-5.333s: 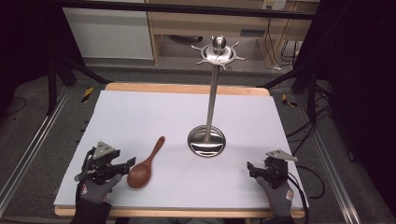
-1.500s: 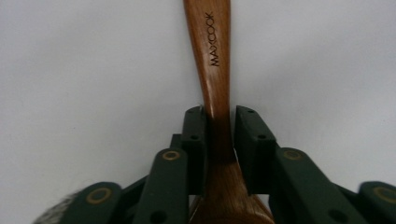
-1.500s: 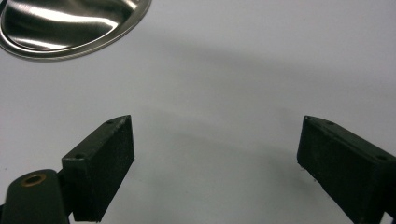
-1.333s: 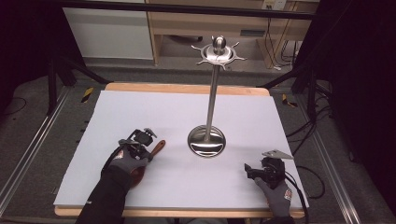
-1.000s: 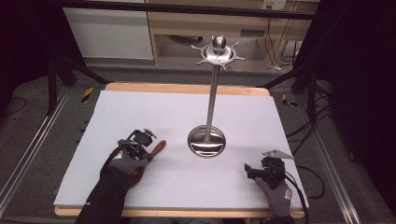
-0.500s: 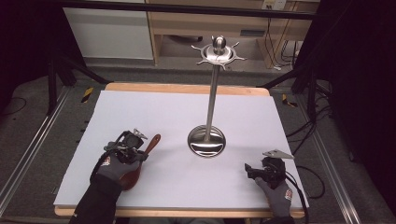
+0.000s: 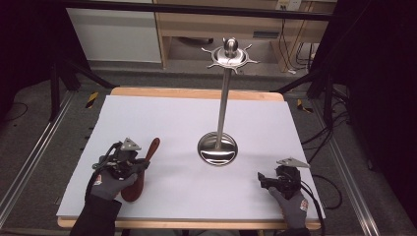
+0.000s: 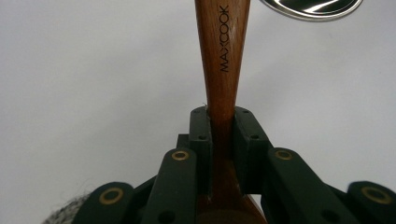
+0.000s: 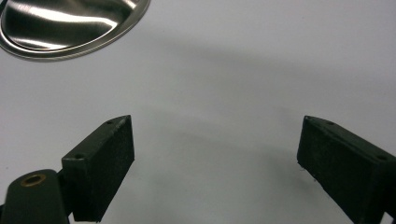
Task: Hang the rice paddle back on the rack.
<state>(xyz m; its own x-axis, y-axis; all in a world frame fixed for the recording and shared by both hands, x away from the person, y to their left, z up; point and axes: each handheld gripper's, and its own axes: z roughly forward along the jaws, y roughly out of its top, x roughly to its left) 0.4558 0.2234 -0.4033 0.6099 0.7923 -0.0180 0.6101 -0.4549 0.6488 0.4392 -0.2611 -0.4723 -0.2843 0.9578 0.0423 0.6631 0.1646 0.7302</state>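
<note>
A dark wooden spoon [image 7: 145, 160] marked MAXCOOK [image 8: 223, 42] is held by its handle in my left gripper [image 7: 136, 166], shut on it at the table's front left. The jaws clamp the handle from both sides [image 8: 222, 122], and the handle's end points toward the steel stand. The spoon's bowl [image 7: 132, 189] lies under the gloved left hand. A steel utensil stand [image 7: 222, 103] with a round base [image 7: 217, 149] and hooked crown [image 7: 229, 55] rises at mid table. My right gripper [image 7: 263, 180] rests at the front right, open, with bare table between its pads [image 9: 105, 163].
A white sheet [image 7: 187, 118] covers the wooden table [image 7: 196, 93]. The stand's base edge [image 9: 70, 28] lies just ahead and left of the right gripper. Beyond the table are a cabinet, floor rails and cables.
My left gripper closed on the spoon's handle, then drew it toward the front left and lifted it a little. The right gripper stayed put.
</note>
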